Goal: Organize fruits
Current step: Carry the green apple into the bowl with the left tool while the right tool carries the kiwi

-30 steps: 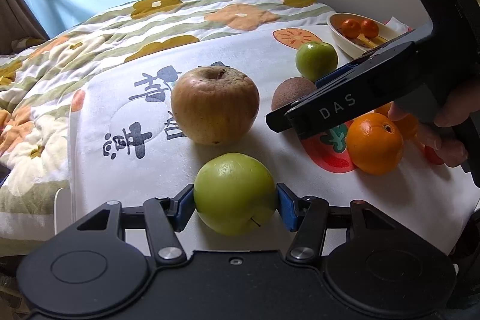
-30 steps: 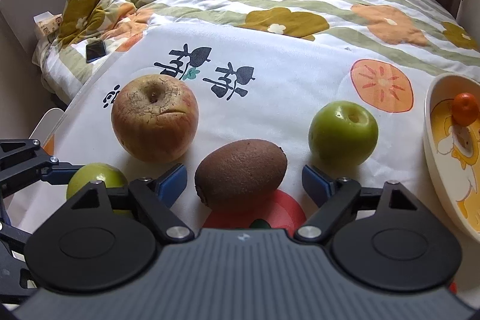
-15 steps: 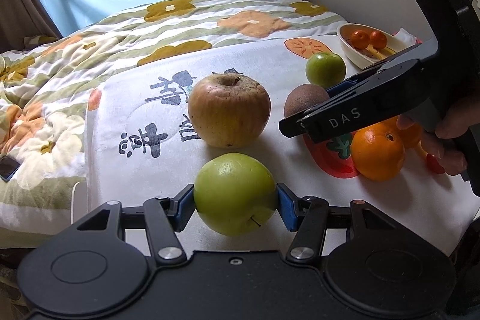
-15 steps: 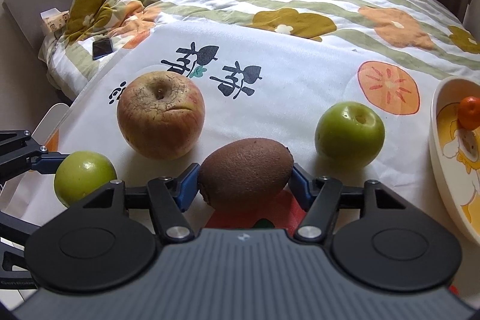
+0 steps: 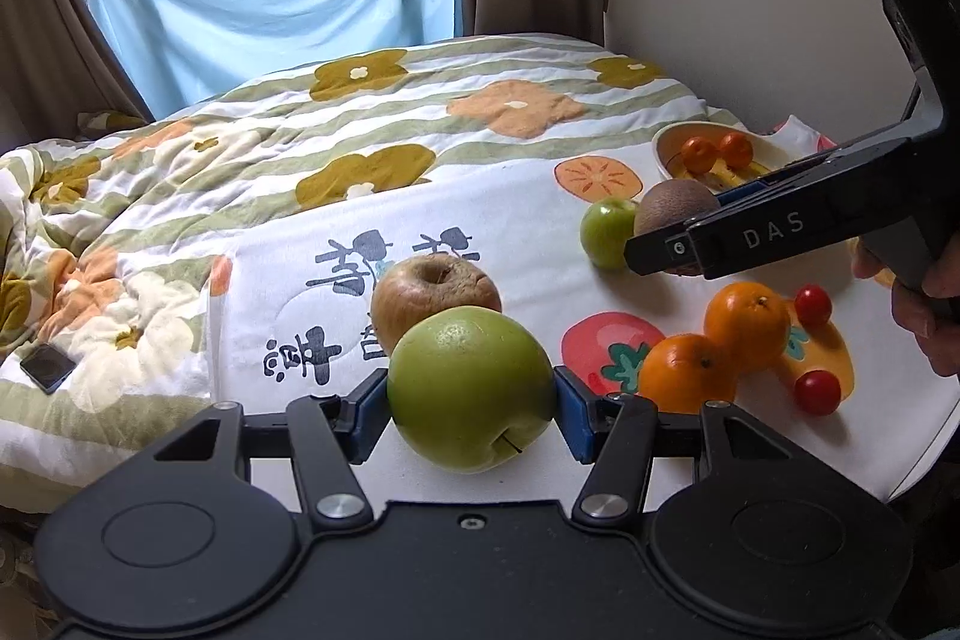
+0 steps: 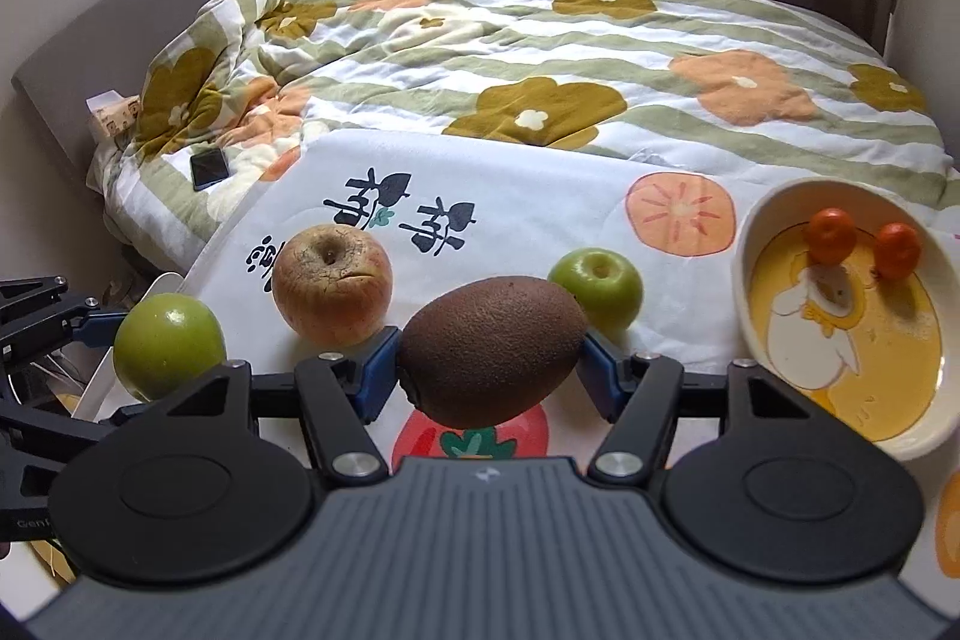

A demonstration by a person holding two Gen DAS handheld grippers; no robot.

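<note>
My left gripper [image 5: 471, 409] is shut on a green apple [image 5: 470, 387] and holds it above the white printed cloth [image 5: 510, 202]. The same apple shows at the left of the right wrist view [image 6: 169, 345]. My right gripper [image 6: 489, 361] is shut on a brown kiwi [image 6: 492, 349], lifted off the cloth; the kiwi also shows in the left wrist view [image 5: 675, 205]. A wrinkled reddish apple [image 5: 432, 289] and a small green apple [image 6: 595, 287] rest on the cloth. A cream bowl [image 6: 774, 388] at the right holds two small oranges [image 6: 831, 233].
Two oranges [image 5: 747, 325] and two cherry tomatoes [image 5: 817, 391] lie on the cloth's right side. The cloth lies on a flowered quilt [image 6: 540, 58]. A phone [image 6: 209, 167] rests on the quilt at left. A wall stands close on the right.
My right gripper closed on the kiwi and lifted it. My left gripper rose with the green apple held throughout.
</note>
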